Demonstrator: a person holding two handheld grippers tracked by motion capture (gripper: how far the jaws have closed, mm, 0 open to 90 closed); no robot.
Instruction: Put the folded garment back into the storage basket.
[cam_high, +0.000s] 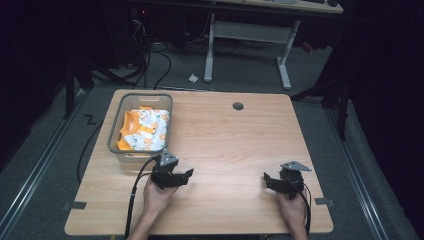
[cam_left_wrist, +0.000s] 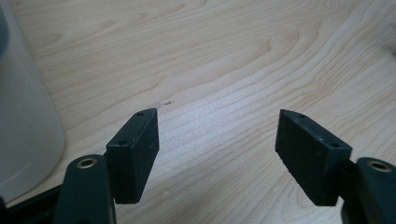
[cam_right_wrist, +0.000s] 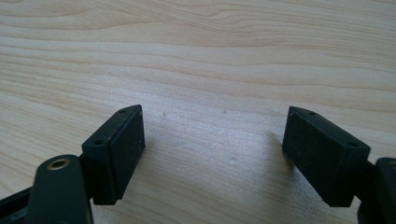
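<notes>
A grey plastic bin stands at the table's left, packed with orange-and-white printed packets. My left gripper rests low over the wooden table just in front of the bin's near right corner, held by a hand. Its jaws stand open with bare wood between them, and the left gripper view has the left gripper beside the bin's pale wall. Held by the other hand near the front right, my right gripper points left. The right gripper is open over bare wood.
A round dark grommet sits in the table near its far edge. Beyond the table lie cables on a grey floor and the white legs of another desk. Dark curtains flank both sides.
</notes>
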